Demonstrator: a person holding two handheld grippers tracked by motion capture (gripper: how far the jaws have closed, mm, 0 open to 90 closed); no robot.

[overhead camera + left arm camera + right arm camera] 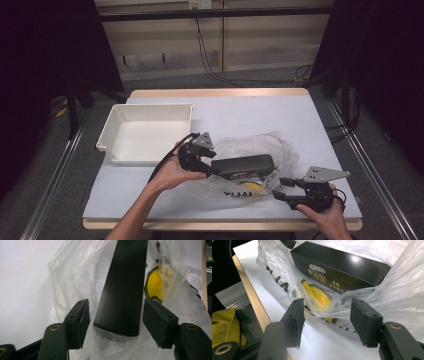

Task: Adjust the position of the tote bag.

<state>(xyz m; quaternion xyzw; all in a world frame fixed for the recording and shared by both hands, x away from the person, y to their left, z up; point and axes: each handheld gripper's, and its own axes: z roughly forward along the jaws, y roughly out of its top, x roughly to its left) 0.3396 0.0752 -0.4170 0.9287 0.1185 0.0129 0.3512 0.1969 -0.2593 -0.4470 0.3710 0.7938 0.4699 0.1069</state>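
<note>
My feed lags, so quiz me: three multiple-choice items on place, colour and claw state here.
1. Where does the white tray sit relative to the plastic bag?
A) at its left B) at its right C) on top of it
2. What colour is the Oreo box?
A) blue B) black C) red
3. How stands the left claw?
A) shut on the box B) shut empty C) open, box end between the pads

A: the high view shows the tray left of the bag.
B: the box is glossy black.
C: gaps show on both sides of the box.
</note>
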